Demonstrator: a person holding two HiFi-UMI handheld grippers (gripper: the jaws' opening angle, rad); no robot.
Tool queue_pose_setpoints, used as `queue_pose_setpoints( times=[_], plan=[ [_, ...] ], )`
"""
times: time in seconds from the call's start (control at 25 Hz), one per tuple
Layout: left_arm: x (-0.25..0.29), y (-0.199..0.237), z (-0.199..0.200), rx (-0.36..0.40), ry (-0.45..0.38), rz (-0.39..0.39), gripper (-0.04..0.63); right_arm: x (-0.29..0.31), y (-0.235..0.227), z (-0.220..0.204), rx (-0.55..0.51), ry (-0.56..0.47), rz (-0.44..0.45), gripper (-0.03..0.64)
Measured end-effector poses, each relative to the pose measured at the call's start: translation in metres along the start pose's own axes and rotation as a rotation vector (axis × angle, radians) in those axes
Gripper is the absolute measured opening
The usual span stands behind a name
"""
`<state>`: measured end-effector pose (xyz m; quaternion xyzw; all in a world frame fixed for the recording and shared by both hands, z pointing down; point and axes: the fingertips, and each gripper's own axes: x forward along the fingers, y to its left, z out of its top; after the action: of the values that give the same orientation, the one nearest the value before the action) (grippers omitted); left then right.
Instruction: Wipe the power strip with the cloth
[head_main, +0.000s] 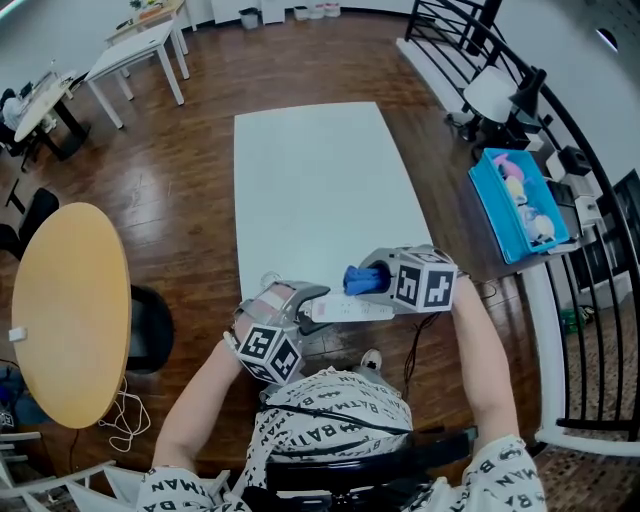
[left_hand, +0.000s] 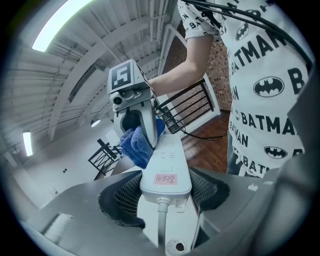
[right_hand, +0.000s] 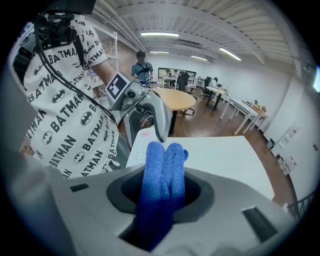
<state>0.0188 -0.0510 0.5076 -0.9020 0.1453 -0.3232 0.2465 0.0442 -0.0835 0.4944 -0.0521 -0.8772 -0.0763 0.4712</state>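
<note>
The left gripper (left_hand: 165, 197) has its jaws clamped wide round the power strip (left_hand: 167, 160) to hold it steady. The right gripper (right_hand: 162, 195) jaws squeeze the blue cloth (right_hand: 162, 165) to rub it.

The person wears a white short-sleeved shirt (head_main: 300, 442) at the bottom of the frame, printed all over with black bat emblems and the word BATMAN. A thin black cable (head_main: 340, 418) crosses its chest. The left claw (head_main: 312, 300) and right claw (head_main: 366, 276) are pale grey shells, each bearing a cube (head_main: 270, 352) of black-and-white square markers. Dark mesh pads (left_hand: 120, 200) line the jaws.
</note>
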Motion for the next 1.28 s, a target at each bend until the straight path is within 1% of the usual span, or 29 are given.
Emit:
queue_pose_setpoints(
  times=[0.12,0.32,0.44,0.56,0.8,0.96,1.12,1.28],
  plan=[
    [-0.007,0.007,-0.004,-0.021,-0.004,0.012,0.288,-0.008,-0.006,-0.015,0.039,0.007,-0.026,0.133],
    [-0.011,0.014,-0.008,-0.029,-0.002,0.029,0.288,-0.02,-0.014,-0.048,0.1,0.031,-0.064,0.133],
    [-0.014,0.019,-0.01,-0.046,-0.004,0.04,0.288,-0.03,-0.019,-0.061,0.144,0.012,-0.088,0.133],
    [-0.018,0.025,-0.011,-0.075,-0.016,0.062,0.288,-0.035,-0.025,-0.072,0.167,-0.008,-0.131,0.133],
    [-0.021,0.032,-0.017,-0.119,-0.018,0.102,0.288,-0.04,-0.027,-0.078,0.213,-0.063,-0.19,0.133],
    [-0.02,0.043,-0.023,-0.169,-0.022,0.139,0.288,-0.041,-0.026,-0.076,0.246,-0.089,-0.212,0.133],
    [-0.02,0.046,-0.026,-0.19,-0.018,0.154,0.29,-0.04,-0.026,-0.078,0.255,-0.094,-0.25,0.133],
    [-0.02,0.051,-0.029,-0.234,-0.024,0.187,0.29,-0.039,-0.019,-0.077,0.259,-0.118,-0.262,0.133]
  ],
)
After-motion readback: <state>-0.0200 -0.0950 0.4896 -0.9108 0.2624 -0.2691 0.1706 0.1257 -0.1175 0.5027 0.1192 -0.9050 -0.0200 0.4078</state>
